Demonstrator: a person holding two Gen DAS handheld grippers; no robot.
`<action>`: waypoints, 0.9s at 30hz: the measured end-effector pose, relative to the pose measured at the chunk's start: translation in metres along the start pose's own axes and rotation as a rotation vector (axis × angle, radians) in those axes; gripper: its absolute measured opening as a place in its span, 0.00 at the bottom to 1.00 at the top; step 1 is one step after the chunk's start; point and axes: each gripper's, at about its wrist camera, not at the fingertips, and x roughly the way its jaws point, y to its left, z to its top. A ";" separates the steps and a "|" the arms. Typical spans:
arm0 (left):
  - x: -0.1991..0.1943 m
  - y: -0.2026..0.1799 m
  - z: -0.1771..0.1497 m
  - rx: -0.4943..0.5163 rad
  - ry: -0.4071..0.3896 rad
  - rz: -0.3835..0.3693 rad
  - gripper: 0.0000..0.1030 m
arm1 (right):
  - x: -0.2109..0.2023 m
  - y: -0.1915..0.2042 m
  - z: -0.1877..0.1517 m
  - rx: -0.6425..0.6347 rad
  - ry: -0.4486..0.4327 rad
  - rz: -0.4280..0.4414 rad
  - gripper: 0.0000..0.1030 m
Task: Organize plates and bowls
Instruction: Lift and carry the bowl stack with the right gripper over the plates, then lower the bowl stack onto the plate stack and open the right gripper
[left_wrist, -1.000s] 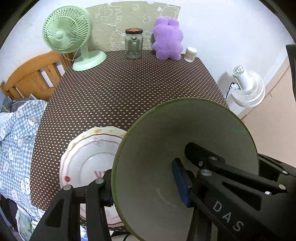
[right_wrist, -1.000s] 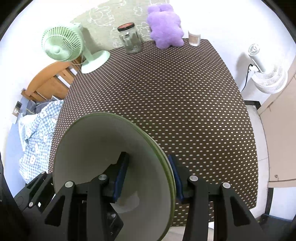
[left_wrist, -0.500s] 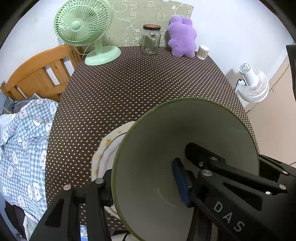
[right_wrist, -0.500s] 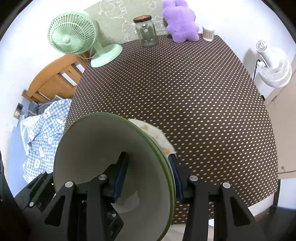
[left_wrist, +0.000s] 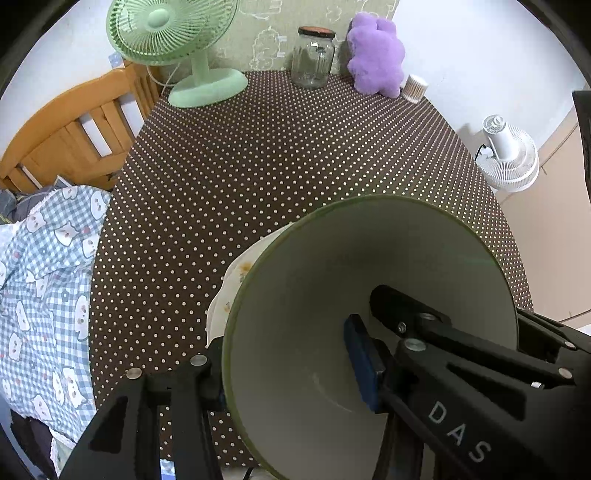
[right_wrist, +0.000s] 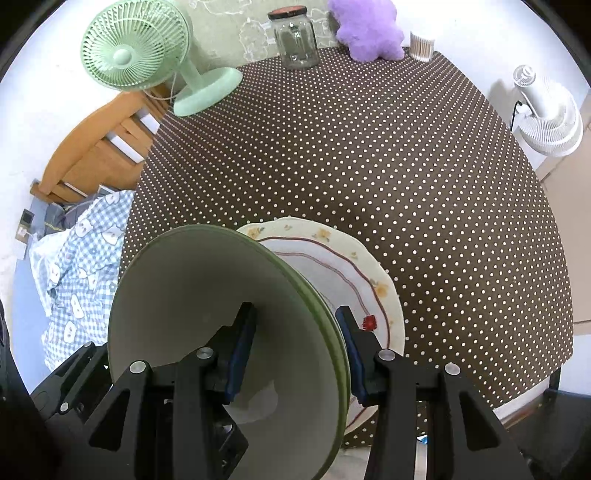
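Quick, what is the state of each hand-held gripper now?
Left hand-held gripper: closed on the rim of the green bowl.
Right hand-held gripper: closed on the opposite rim of the green bowl.

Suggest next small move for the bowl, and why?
Probably lower it straight down. Both grippers, left and right, clamp the green bowl's rim, and it hangs over the floral plate, apparently not seated yet.

Most of the flowered plate (left_wrist: 236, 280) is hidden behind the green bowl (left_wrist: 369, 295) in the left wrist view; in the right wrist view its left part is covered. The bowl's lower rim is cut off by the bottom edge in both views. The contents of the small container (right_wrist: 421, 46) cannot be told.
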 end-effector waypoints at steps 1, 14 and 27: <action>0.002 0.001 0.001 0.001 0.006 -0.004 0.51 | 0.003 0.000 0.000 0.003 0.006 -0.004 0.47; 0.020 0.004 0.005 0.002 0.029 -0.007 0.51 | 0.022 -0.001 0.002 0.015 0.034 -0.018 0.47; 0.021 0.015 0.008 0.006 0.009 0.017 0.72 | 0.010 0.004 -0.001 -0.015 -0.054 -0.118 0.65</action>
